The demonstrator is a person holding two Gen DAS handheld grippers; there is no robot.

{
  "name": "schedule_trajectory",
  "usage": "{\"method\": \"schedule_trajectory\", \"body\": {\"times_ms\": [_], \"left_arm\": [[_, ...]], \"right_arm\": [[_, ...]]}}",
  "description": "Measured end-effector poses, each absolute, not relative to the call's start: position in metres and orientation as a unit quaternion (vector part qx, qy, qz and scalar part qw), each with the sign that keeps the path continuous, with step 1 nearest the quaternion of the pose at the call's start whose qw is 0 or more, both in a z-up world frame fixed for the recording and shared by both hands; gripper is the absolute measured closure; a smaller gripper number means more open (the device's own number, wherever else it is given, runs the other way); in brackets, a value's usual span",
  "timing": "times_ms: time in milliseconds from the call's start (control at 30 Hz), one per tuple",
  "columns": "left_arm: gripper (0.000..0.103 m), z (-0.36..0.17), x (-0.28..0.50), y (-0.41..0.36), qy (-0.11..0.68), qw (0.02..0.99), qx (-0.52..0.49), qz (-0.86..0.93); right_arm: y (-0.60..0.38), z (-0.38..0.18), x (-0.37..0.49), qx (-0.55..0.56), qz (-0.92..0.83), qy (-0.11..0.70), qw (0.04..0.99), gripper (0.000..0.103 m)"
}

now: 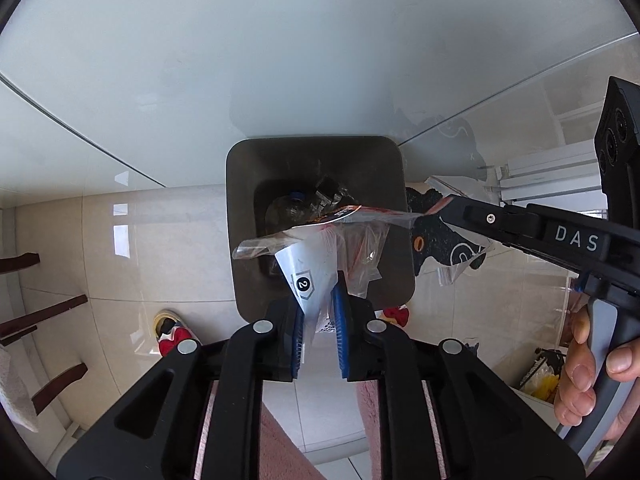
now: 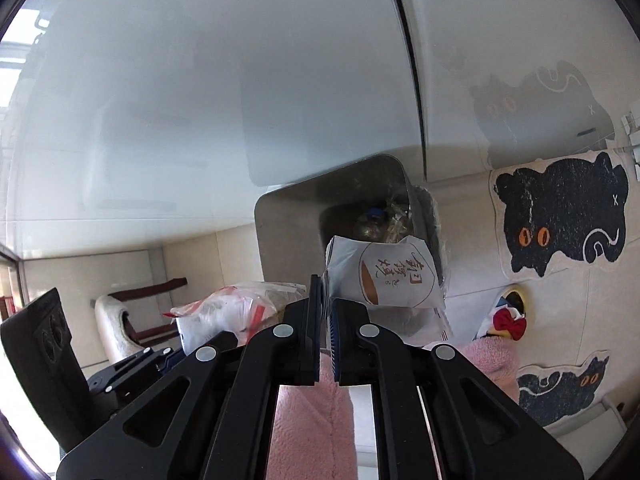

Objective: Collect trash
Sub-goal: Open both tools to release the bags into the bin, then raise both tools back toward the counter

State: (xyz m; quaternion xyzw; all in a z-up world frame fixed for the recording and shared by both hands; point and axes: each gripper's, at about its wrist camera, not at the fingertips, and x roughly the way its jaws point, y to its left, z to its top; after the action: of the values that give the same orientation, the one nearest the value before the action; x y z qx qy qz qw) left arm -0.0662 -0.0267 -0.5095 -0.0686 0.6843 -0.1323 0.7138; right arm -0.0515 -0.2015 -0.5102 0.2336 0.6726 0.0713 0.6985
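The left gripper (image 1: pixel 320 308) pinched a clear plastic bag (image 1: pixel 320 276) between narrowly parted jaws, the bag hanging over the open bin (image 1: pixel 248 216). The right gripper (image 2: pixel 325 312), jaws nearly closed, clamped a white paper packet (image 2: pixel 384 276) at the bin's (image 2: pixel 288 236) rim, at five o'clock from its mouth. A cat mat (image 2: pixel 560 216) lay at three o'clock.

A home: glossy beige floor tiles (image 1: pixel 120 248), black cat-shaped rugs (image 2: pixel 560 216), dark wooden chair legs (image 1: pixel 44 312), a slipper with a red bow (image 2: pixel 508 318) and an open bin (image 1: pixel 320 168) against white cabinet doors (image 2: pixel 200 80).
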Motion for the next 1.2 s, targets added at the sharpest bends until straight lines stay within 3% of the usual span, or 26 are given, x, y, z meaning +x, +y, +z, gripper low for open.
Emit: {"method": "schedule_trajectory", "body": {"times_ms": [67,167,233,267,300,467,633,733,1000,1200], "left_arm": [[0.084,-0.511,-0.064,-0.026,0.683,0.714,-0.070,-0.136],[0.066,-0.513,-0.061,-0.027,0.684,0.713,-0.066,-0.139],[0.054,-0.511,-0.059,-0.027,0.682,0.715,-0.062,-0.140],[0.047,-0.509,-0.059,-0.027,0.680,0.717,-0.059,-0.139],[0.045,-0.507,-0.059,-0.027,0.679,0.719,-0.056,-0.138],[0.034,-0.503,-0.060,-0.027,0.678,0.721,-0.047,-0.137],[0.019,-0.494,-0.065,-0.021,0.676,0.724,-0.053,-0.130],[0.018,-0.489,-0.067,-0.019,0.675,0.725,-0.055,-0.125],[0.017,-0.474,-0.073,-0.007,0.668,0.733,-0.053,-0.118],[0.013,-0.424,-0.080,0.003,0.642,0.756,-0.061,-0.116]], "right_arm": [[-0.202,-0.514,-0.048,0.245,0.070,0.671,0.696,0.095],[-0.202,-0.517,-0.045,0.258,0.067,0.672,0.691,0.090],[-0.202,-0.517,-0.042,0.260,0.062,0.671,0.691,0.072],[-0.202,-0.515,-0.041,0.265,0.060,0.668,0.693,0.040],[-0.203,-0.514,-0.041,0.273,0.058,0.663,0.695,0.028],[-0.204,-0.512,-0.036,0.289,0.057,0.659,0.692,0.028],[-0.201,-0.506,-0.033,0.304,0.071,0.657,0.686,0.020],[-0.197,-0.502,-0.031,0.299,0.076,0.661,0.684,0.010],[-0.199,-0.496,-0.039,0.293,0.067,0.670,0.679,0.010],[-0.205,-0.439,-0.053,0.282,0.084,0.650,0.701,0.007]]}}
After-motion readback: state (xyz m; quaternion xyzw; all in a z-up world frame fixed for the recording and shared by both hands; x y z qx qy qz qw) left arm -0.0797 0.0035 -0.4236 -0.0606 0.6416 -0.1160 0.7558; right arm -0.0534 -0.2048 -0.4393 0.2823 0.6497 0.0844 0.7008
